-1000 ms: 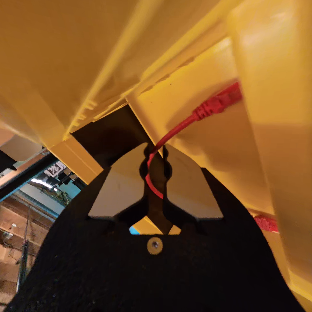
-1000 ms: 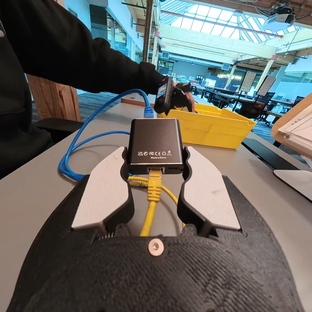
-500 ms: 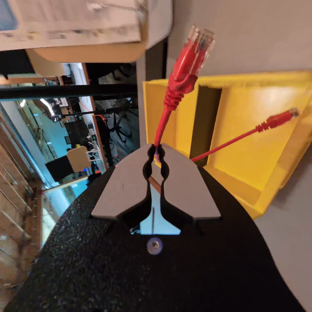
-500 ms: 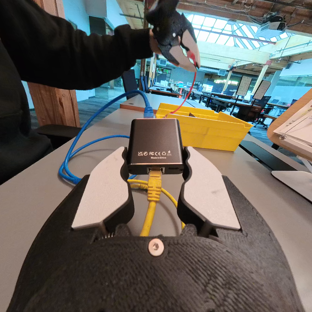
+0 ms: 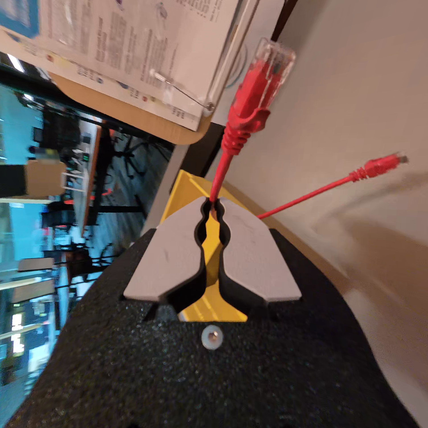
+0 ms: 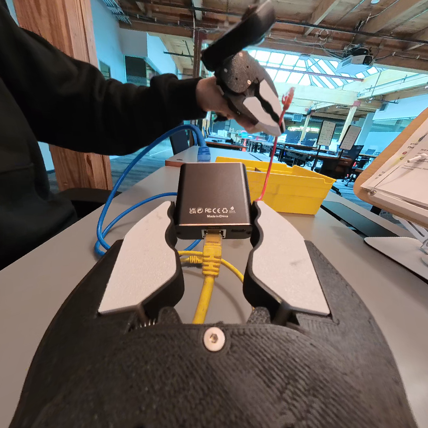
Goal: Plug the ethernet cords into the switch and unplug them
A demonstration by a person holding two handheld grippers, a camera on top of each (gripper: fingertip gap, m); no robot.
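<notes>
My left gripper [image 5: 213, 202] is shut on a red ethernet cord [image 5: 221, 171] just below one plug [image 5: 259, 85], which sticks up past the fingertips. The cord's other plug [image 5: 379, 165] dangles free to the right. In the right wrist view the left gripper [image 6: 279, 129] is held high above the table with the red cord [image 6: 269, 162] hanging down. My right gripper [image 6: 212, 203] is shut on the black switch [image 6: 213, 194] on the grey table [image 6: 46, 278]. A yellow cord [image 6: 209, 261] is plugged into its near side and a blue cord [image 6: 203, 152] into its far side.
A yellow bin [image 6: 294, 190] stands behind the switch; it also shows under the left gripper [image 5: 185, 185]. A stand with papers [image 6: 398, 176] is at the right. The blue cord loops on the table [image 6: 108, 220] at the left. A person's black sleeve [image 6: 92, 108] reaches across.
My left gripper has lifted the red cord out of the yellow bin and risen high above the table, coming nearer the switch. The right gripper and switch have stayed put.
</notes>
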